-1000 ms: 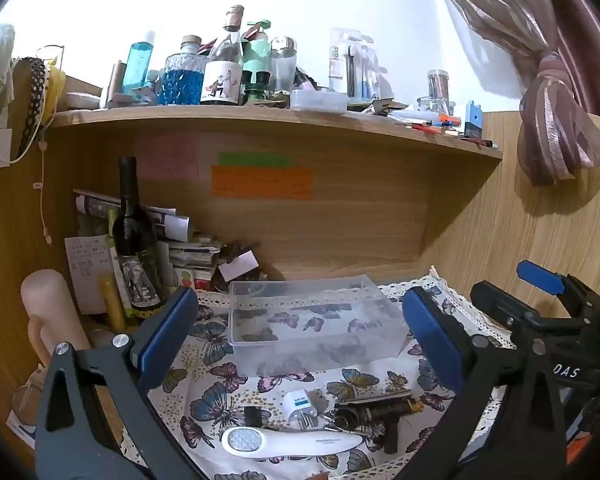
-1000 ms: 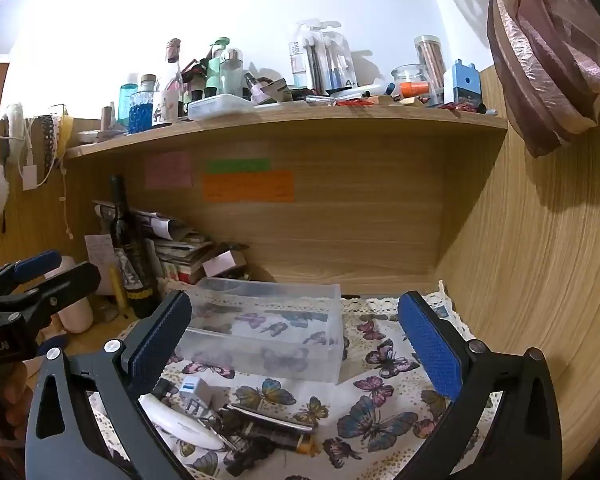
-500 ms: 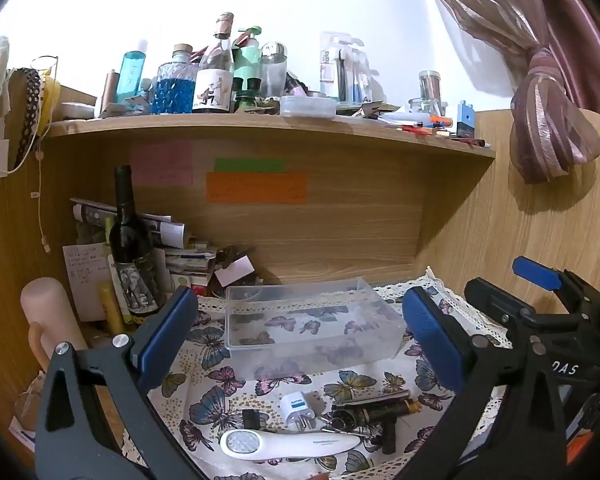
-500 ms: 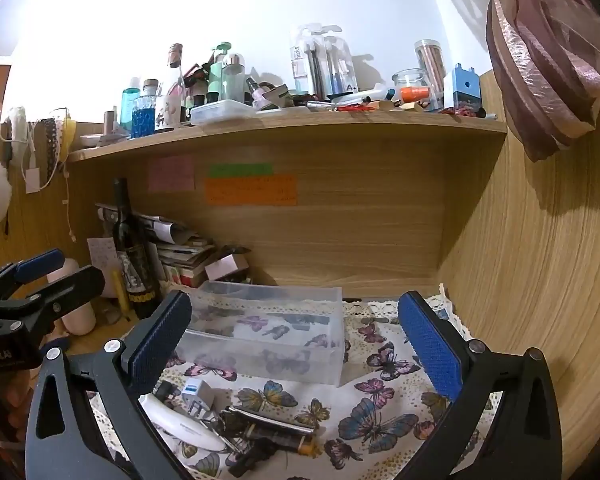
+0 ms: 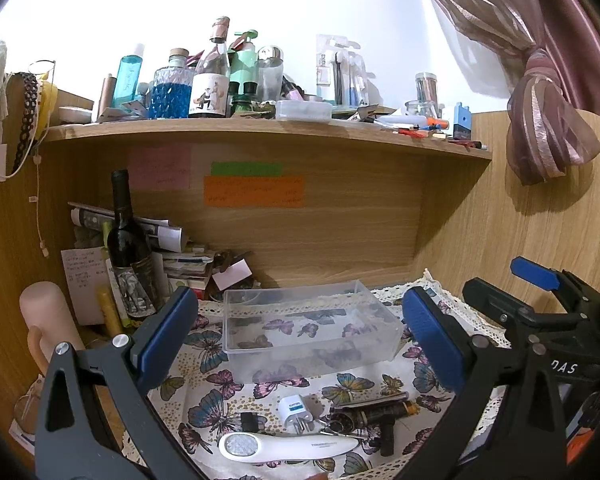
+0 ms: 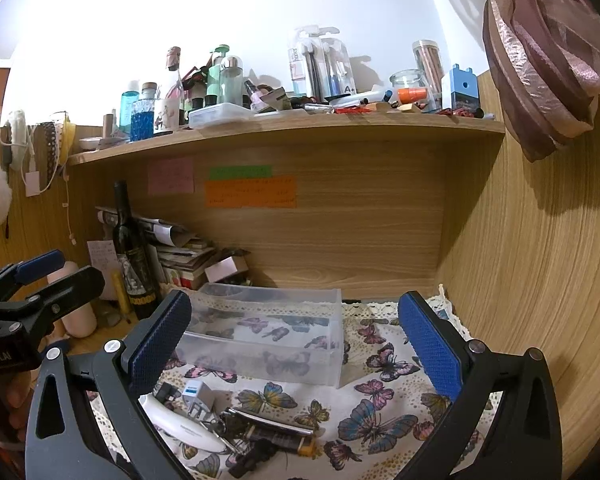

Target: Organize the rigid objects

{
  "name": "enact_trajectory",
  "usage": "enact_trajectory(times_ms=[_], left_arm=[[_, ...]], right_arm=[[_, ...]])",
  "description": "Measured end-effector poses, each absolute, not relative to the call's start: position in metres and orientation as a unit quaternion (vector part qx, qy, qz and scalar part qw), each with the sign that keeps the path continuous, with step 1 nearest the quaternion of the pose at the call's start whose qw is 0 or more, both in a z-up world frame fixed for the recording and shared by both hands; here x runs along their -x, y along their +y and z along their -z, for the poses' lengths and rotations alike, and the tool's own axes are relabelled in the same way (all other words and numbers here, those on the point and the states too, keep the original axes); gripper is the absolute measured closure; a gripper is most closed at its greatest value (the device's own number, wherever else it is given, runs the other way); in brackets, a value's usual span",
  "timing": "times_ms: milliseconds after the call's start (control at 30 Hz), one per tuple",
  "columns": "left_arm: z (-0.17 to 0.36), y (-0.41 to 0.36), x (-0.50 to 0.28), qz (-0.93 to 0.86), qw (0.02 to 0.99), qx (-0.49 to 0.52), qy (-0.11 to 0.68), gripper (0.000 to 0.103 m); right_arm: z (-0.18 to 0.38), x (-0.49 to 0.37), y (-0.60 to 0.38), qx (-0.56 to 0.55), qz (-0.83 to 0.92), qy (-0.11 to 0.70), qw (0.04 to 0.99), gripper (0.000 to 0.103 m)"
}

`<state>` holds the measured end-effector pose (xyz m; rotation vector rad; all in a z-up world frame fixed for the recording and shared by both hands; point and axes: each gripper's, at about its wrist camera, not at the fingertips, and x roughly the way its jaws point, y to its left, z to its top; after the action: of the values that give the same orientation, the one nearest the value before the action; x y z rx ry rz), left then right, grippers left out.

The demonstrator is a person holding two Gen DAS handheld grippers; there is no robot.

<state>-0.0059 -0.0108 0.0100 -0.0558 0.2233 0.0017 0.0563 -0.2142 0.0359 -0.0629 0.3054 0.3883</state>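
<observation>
Both grippers' fingers (image 5: 172,332) are held spread, empty, before the clear rectangular plastic bin (image 5: 308,332), awaiting the small items (image 5: 300,420) clustered in front.

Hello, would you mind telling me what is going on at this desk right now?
A person holds two grippers above a butterfly-print cloth. The left gripper and right gripper are both open and hold nothing. An empty clear plastic bin sits on the cloth; in front of it lie a white plug adapter, a white handheld device and some dark items, not yet sorted.
</observation>
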Motion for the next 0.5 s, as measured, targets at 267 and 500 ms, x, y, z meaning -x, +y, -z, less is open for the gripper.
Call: enact_trajectory(times_ms=[267, 500], left_arm=[[-0.0088, -0.0117, 0.0060, 0.003, 0.994, 0.027, 0.111, 0.000], [-0.0083, -0.0129, 0.0074, 0.003, 0.994, 0.026, 0.108, 0.000]], right_arm=[[-0.0357, -0.0563, -0.2149, 0.030, -0.193, 0.151, 0.969, 0.000], [-0.0363, -0.0543, -0.2139, 0.029, -0.194, 0.148, 0.969, 0.000]])
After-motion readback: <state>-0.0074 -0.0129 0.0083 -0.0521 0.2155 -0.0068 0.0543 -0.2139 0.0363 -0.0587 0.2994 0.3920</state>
